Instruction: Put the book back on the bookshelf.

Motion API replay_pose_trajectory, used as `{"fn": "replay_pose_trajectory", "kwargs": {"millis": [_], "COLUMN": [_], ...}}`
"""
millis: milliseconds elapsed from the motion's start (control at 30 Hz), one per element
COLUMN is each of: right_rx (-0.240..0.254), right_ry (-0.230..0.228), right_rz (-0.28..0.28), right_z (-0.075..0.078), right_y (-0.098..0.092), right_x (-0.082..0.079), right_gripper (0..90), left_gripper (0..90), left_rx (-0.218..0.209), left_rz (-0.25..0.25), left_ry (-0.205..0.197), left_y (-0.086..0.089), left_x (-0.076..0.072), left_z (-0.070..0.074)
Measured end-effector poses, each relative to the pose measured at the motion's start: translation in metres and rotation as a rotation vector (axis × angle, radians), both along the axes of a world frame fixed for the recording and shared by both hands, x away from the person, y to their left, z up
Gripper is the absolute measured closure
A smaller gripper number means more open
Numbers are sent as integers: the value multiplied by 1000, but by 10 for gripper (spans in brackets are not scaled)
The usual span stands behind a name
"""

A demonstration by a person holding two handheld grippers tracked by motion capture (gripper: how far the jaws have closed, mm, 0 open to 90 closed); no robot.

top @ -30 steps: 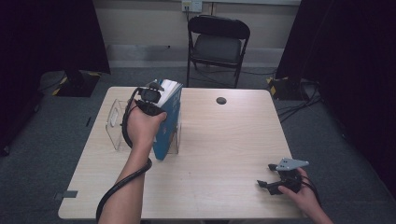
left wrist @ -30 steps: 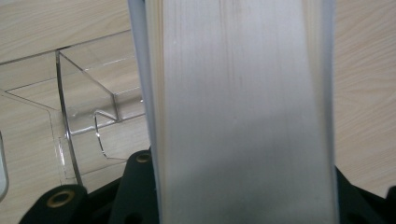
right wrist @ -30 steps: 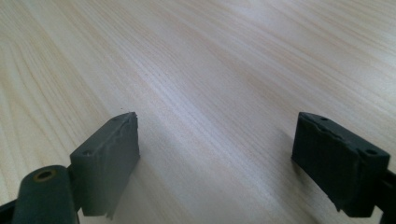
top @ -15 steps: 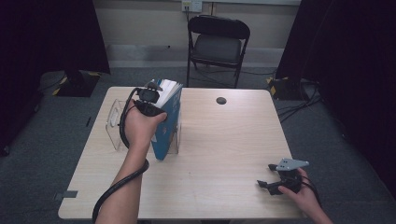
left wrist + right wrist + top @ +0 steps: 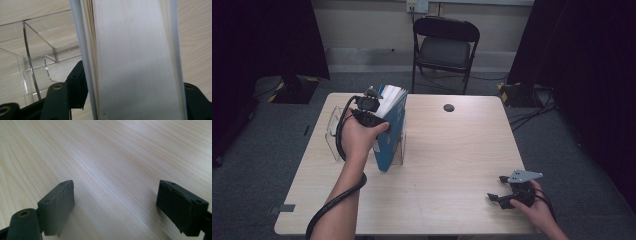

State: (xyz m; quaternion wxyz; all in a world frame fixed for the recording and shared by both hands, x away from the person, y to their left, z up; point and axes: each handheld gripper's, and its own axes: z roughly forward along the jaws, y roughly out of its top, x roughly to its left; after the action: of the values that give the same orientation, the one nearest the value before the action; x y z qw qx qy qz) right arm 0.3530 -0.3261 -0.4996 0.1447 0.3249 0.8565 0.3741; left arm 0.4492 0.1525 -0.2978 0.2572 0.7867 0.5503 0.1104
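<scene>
The left gripper [image 5: 379,107] has just been opening around the book [image 5: 391,127] in the stand [image 5: 333,131]; the right gripper [image 5: 497,197] stands open. The freed book may tip over.

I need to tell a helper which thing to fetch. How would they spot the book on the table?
On the left half of the wooden table stands a clear plastic rack. The blue-covered book stands upright in it, white pages upward, between the left gripper's jaws, which have just been opening.
</scene>
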Motion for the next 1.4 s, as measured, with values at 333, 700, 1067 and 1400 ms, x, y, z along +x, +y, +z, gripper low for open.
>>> {"fn": "replay_pose_trajectory", "kwargs": {"millis": [333,700,1067,1400], "right_rx": [0,0,1,0], "right_ry": [0,1,1,1], "right_rz": [0,0,0,0], "right_z": [0,0,0,0], "right_y": [0,0,0,0], "right_x": [0,0,0,0], "right_gripper": [141,141,141,141], "left_gripper": [328,276,235,210], "left_rx": [-44,-65,-75,-83], "left_rz": [9,-4,-33,-71], "left_ry": [12,20,26,23], "left_y": [10,22,27,35], "left_x": [-6,-15,-25,-39], "left_z": [0,3,5,4]}}
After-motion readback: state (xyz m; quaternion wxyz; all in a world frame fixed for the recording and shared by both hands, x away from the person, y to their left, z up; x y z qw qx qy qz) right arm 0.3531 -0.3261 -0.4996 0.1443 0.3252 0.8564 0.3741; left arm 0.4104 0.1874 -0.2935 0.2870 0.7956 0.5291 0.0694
